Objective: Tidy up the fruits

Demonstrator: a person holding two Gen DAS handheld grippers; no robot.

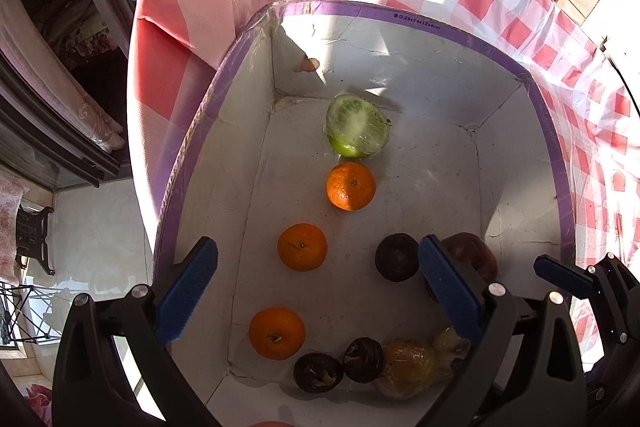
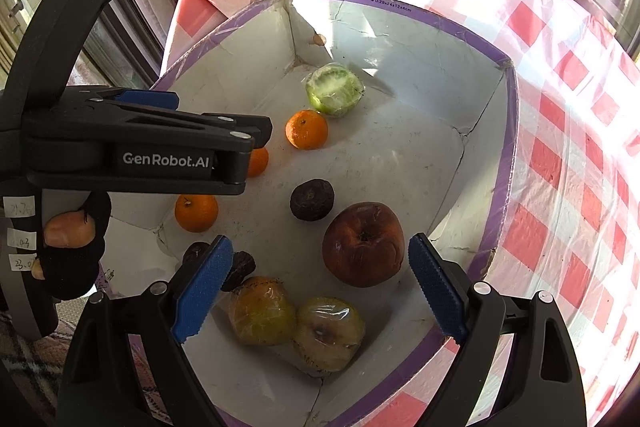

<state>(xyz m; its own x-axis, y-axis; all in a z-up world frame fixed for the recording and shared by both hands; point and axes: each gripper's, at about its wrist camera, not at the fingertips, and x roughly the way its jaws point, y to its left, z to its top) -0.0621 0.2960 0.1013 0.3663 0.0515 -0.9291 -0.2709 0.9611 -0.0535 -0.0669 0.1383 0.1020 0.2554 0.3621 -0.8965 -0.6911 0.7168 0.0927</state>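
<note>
- Red-and-white checked tablecloth (image 2: 560,155) underlies a white box (image 2: 400,7) with purple rim, its long axis running from the lower frame toward the upper centre.
- Right gripper (image 2: 320,291): fingers spread wide, empty, above two film-wrapped fruits (image 2: 296,323) at the near wall; a brown, wrinkled apple (image 2: 362,245), stem pit up, just beyond.
- Left gripper (image 1: 320,291): fingers likewise wide, empty, over the box's near half.
- Three oranges (image 1: 303,247) form a diagonal line toward the film-wrapped green half-fruit (image 1: 357,127), cut face upward, near the far corner.
</note>
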